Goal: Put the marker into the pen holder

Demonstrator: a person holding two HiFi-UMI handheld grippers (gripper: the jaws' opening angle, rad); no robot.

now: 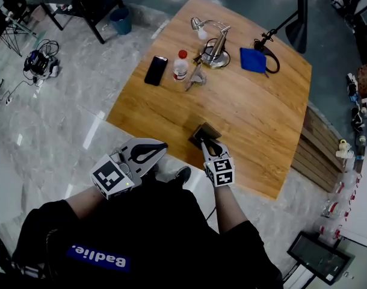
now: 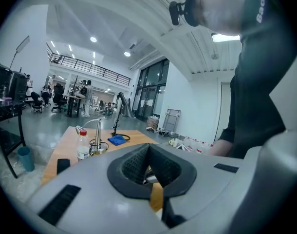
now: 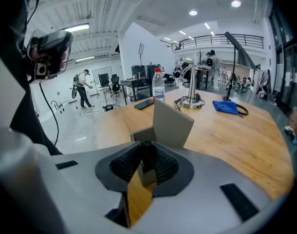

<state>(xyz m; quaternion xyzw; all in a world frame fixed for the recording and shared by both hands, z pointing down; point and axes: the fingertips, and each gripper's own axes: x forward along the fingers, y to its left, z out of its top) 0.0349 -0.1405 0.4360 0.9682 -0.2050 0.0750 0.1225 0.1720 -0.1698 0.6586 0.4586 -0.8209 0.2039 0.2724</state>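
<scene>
Right gripper (image 1: 207, 143) is clamping the near wall of the small brown cardboard pen holder (image 1: 201, 132) at the wooden table's (image 1: 262, 119) near edge, with the forearm reaching forward. The thin dark marker (image 1: 192, 78) is lying well apart, beside the red-capped white bottle (image 1: 180, 66). The left gripper (image 1: 163, 148) is hovering off the table's edge, clenched on nothing.
</scene>
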